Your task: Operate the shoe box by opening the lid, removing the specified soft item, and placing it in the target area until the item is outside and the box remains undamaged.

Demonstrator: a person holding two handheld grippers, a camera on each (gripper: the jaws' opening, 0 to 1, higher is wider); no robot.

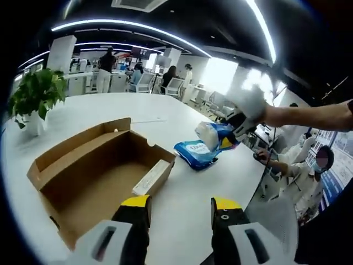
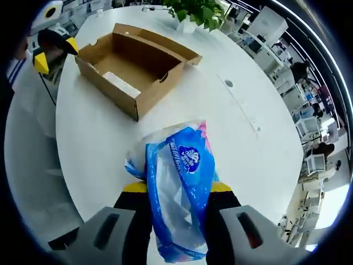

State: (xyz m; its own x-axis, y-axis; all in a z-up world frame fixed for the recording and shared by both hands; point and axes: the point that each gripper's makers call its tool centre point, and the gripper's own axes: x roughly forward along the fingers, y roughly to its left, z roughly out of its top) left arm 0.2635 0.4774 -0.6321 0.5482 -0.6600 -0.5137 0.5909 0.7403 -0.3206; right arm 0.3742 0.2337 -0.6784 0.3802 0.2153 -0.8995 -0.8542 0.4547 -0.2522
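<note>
Tissue pack point(image 2: 179, 193) pinched in right gripper point(image 2: 175, 190) (above table point(image 2: 231, 138)), left gripper point(image 1: 181, 207) spread, shoe box point(image 2: 135, 63) open.

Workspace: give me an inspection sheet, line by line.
Surface: white round table, bare around the box.
Job's things: cardboard shoe box open, a white flat item inside; blue tissue pack out of the box; a second blue pack lies on the table.
Clutter: potted plant.
Grippers: right gripper shut on the tissue pack; left gripper open, holding nothing.
Cables: nothing seen.
Surroundings: open office, desks, chairs, people.
</note>
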